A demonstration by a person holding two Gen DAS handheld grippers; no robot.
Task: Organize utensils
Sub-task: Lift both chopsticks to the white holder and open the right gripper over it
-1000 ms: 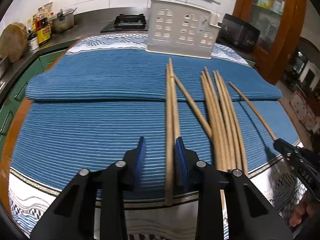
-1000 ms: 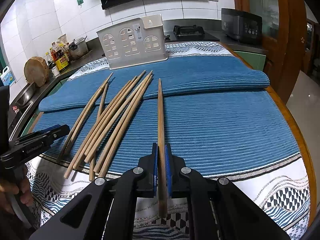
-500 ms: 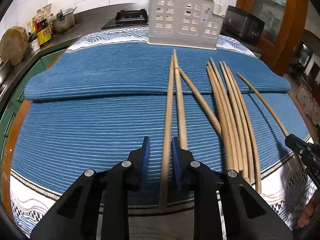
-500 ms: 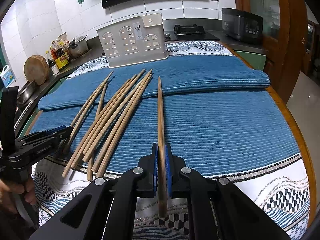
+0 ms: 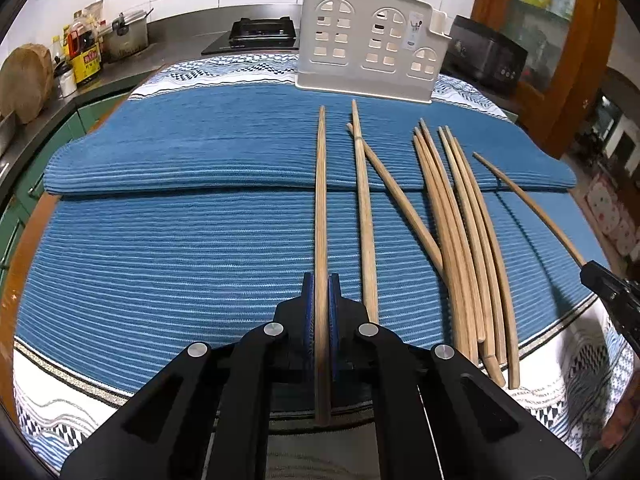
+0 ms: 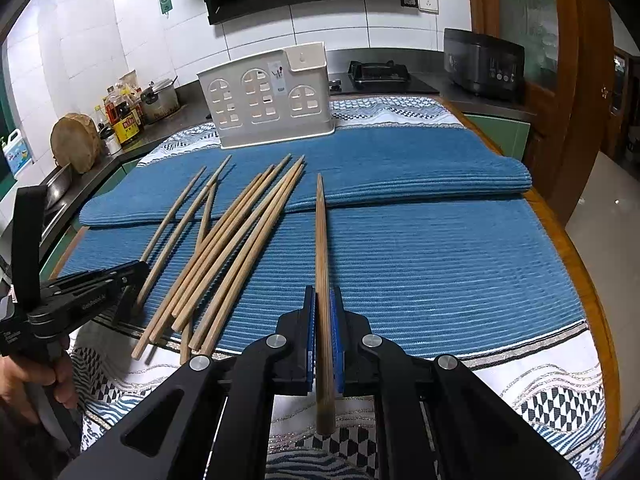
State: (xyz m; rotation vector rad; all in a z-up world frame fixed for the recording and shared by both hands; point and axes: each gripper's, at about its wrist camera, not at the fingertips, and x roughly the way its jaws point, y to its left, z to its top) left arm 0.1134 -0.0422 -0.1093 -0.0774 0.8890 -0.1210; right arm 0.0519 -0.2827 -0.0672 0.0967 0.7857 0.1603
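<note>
Kitchen scene, white tiles at the back, and up front the table (image 5: 36, 220) is draped in a ribbed blue mat (image 5: 180, 248) over a patterned cloth. Left tongs (image 5: 320, 280) are clamped on one chopstick (image 5: 321, 200), blue pads pressed to either side of it, the stick running straight out toward the far side. Just right of it lies a single chopstick (image 5: 366, 216), crossed near its far end by another slanting off to the right. Further right, the loose bundle of chopsticks (image 5: 460, 240) sits fanned on the mat. Over to the right tongs (image 6: 323, 292): closed too, gripping their own chopstick (image 6: 322, 248), its thick end sticking out toward the camera. Seen from there, the bundle (image 6: 236, 248) spreads to the left. At the far edge of the mat, the white utensil holder (image 5: 368, 46) with its arched cut-outs stands upright, well apart from both held sticks.
</note>
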